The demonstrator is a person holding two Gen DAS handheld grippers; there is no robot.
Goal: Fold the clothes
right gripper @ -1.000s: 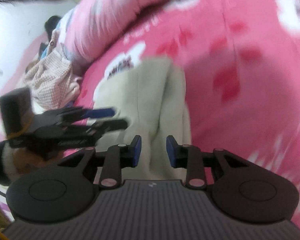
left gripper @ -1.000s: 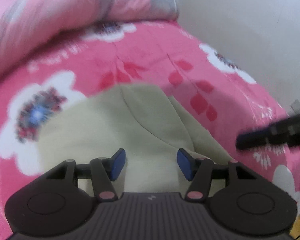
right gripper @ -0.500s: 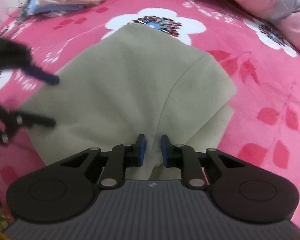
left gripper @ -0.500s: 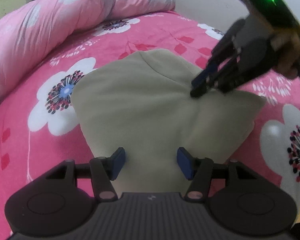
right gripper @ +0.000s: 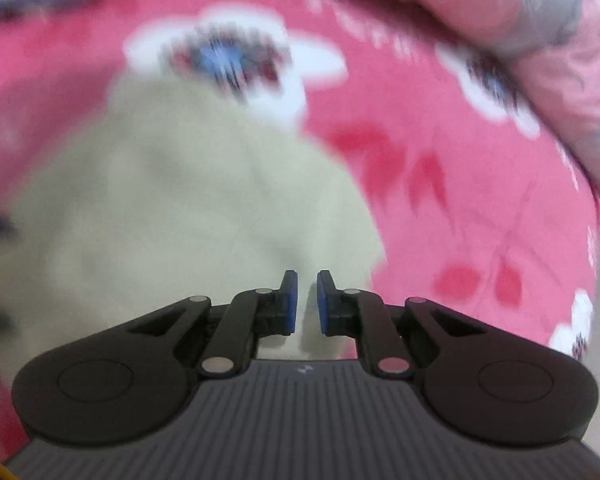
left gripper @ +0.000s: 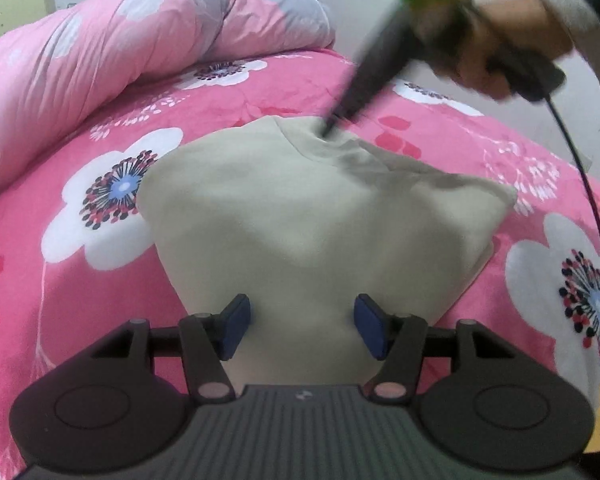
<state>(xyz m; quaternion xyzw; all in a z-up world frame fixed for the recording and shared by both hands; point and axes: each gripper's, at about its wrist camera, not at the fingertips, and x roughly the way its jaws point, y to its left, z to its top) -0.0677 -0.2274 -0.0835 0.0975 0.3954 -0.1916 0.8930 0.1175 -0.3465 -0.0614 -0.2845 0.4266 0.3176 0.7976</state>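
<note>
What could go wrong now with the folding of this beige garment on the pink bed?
1. The right gripper has just been closing on a small pinch near the far edge of the beige fleece garment; so little cloth may slip out when lifted.
2. The left gripper hangs open over the near edge and grips nothing, so a pull may drag the garment across the pink flowered bedsheet and spoil the fold.

Black gripper (left gripper: 302, 328), blue pads (left gripper: 236, 326), grey cuff (left gripper: 566, 8)
</note>
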